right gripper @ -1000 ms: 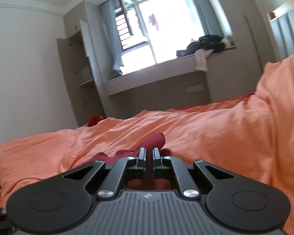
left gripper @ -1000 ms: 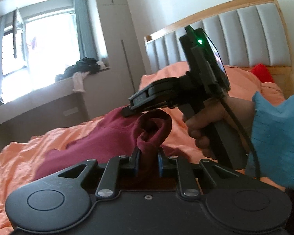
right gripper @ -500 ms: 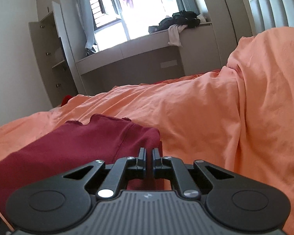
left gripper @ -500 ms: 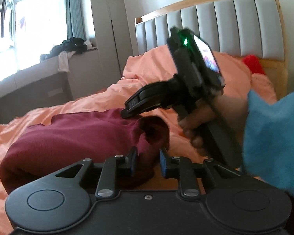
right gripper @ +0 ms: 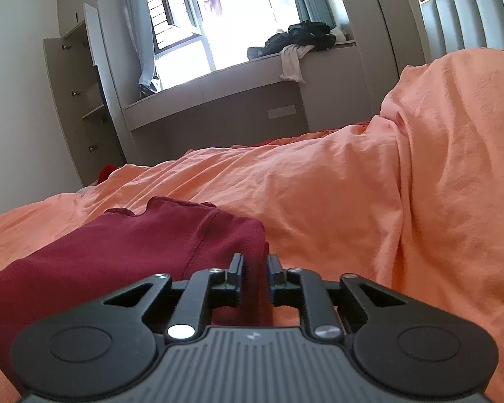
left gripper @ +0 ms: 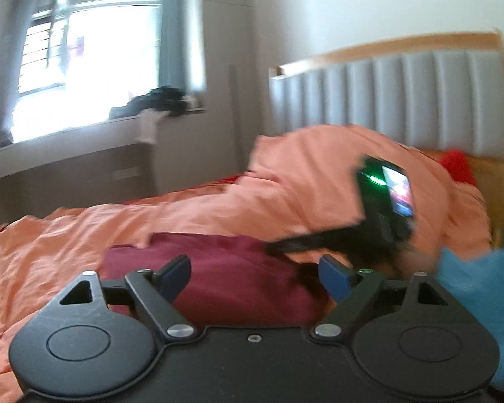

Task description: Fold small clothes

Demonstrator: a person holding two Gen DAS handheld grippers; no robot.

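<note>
A maroon garment [left gripper: 238, 268] lies folded on the orange bed cover [left gripper: 84, 235]. My left gripper [left gripper: 254, 275] hovers just over its near edge. Its jaws are opening wide and hold nothing, and the blue pads [left gripper: 334, 278] are clear of the cloth. In the right wrist view the same garment [right gripper: 134, 245] spreads to the left. My right gripper [right gripper: 255, 267] is at its right corner, jaws opening, with a fold of cloth loose in the small gap between them. The right gripper's body shows blurred in the left wrist view, held by a hand with a blue sleeve [left gripper: 480, 285].
A padded grey headboard [left gripper: 403, 100] stands behind a raised hump of the orange cover [right gripper: 453, 134]. A window bench [right gripper: 235, 77] with a pile of dark clothes [right gripper: 299, 37] runs along the far wall. An open cupboard [right gripper: 80, 94] is at the left.
The garment's held edge came down onto the bed, leaving it folded. My left gripper let go, opened wide and drew back upward. My right gripper sank and its jaws parted slightly.
</note>
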